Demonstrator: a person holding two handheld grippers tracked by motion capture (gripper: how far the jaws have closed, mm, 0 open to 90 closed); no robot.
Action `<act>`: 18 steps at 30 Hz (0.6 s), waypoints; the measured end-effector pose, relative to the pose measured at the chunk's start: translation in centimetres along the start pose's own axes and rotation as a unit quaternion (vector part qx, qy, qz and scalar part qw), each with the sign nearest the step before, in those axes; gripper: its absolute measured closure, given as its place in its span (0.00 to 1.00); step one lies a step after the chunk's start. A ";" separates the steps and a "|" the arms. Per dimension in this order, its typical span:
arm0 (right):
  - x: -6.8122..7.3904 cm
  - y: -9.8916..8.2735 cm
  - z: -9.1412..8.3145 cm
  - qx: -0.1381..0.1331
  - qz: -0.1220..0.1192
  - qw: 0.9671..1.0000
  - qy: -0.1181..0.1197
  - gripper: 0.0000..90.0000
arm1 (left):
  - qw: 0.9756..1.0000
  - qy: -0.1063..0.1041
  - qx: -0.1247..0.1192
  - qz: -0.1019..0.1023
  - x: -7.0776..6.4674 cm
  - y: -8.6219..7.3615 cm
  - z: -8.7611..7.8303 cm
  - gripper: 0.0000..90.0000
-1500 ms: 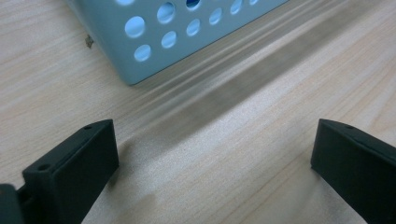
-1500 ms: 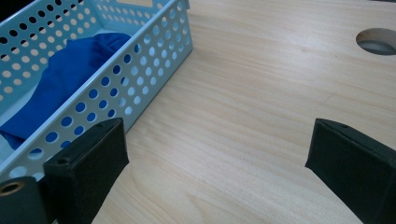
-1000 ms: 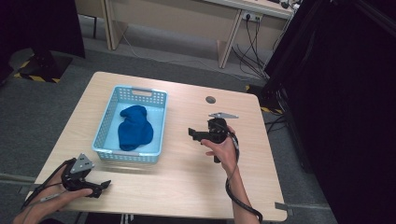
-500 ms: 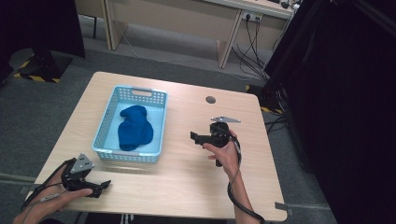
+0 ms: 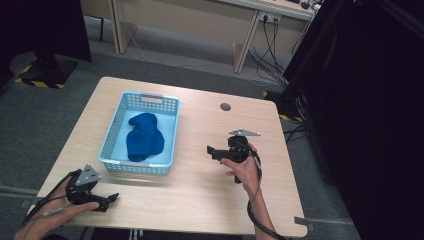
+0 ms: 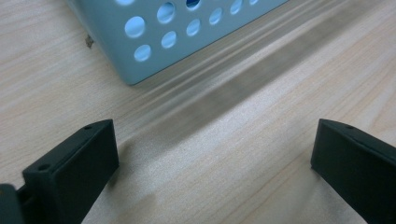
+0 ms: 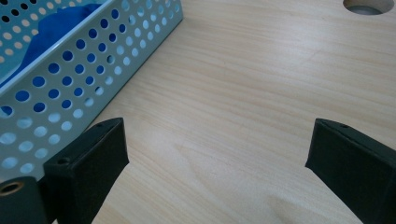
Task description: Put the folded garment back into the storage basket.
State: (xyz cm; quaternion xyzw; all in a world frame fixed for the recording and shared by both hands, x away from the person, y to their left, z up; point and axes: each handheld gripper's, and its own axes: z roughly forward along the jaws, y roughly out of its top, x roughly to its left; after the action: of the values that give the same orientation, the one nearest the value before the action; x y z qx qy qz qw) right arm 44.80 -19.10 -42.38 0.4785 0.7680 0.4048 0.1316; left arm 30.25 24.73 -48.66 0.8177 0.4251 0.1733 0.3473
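A light blue perforated basket (image 5: 113,159) stands on the left half of the wooden table (image 5: 200,195), with a crumpled blue cloth (image 5: 144,137) lying inside it. My left gripper (image 5: 111,198) rests low at the table's front left corner, open and empty, just short of the basket's near corner (image 6: 140,51). My right gripper (image 5: 210,150) is held above the table's right half, pointing left toward the basket (image 7: 70,79), open with nothing between its jaws. The blue cloth (image 7: 51,25) shows through the basket's rim in the right gripper view.
A round cable hole (image 5: 225,106) sits in the table near its far edge, also visible as the hole (image 7: 366,5) in the right gripper view. Desks and cables stand beyond the table; a dark curtain hangs at the right.
My right gripper has drifted a little toward the near edge and slightly right. The left gripper has stayed put.
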 end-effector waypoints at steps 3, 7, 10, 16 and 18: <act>-0.1 -0.3 -0.1 0.002 0.000 1.000 -0.002 0.06 | 1.000 0.000 0.000 0.000 0.0 0.0 0.0 0.00; -0.3 -0.8 -0.1 0.008 0.001 1.000 -0.004 0.06 | 1.000 0.000 0.000 0.000 0.0 0.0 0.0 0.00; -0.4 -1.0 -0.1 0.011 0.000 1.000 -0.005 0.06 | 1.000 0.000 0.000 0.000 0.0 0.0 0.0 0.00; -0.3 -1.4 -0.2 0.013 -0.001 1.000 -0.004 0.06 | 1.000 0.000 0.000 0.000 0.0 0.0 0.0 0.00; -0.2 -1.5 -0.3 0.014 -0.003 1.000 -0.003 0.06 | 1.000 0.000 0.000 0.000 0.0 0.0 0.0 0.00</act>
State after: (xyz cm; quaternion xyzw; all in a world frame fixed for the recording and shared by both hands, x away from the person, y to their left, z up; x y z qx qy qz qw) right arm 43.81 -19.71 -43.33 0.4793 0.7745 0.3924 0.1286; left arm 30.25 24.73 -48.66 0.8176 0.4251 0.1734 0.3474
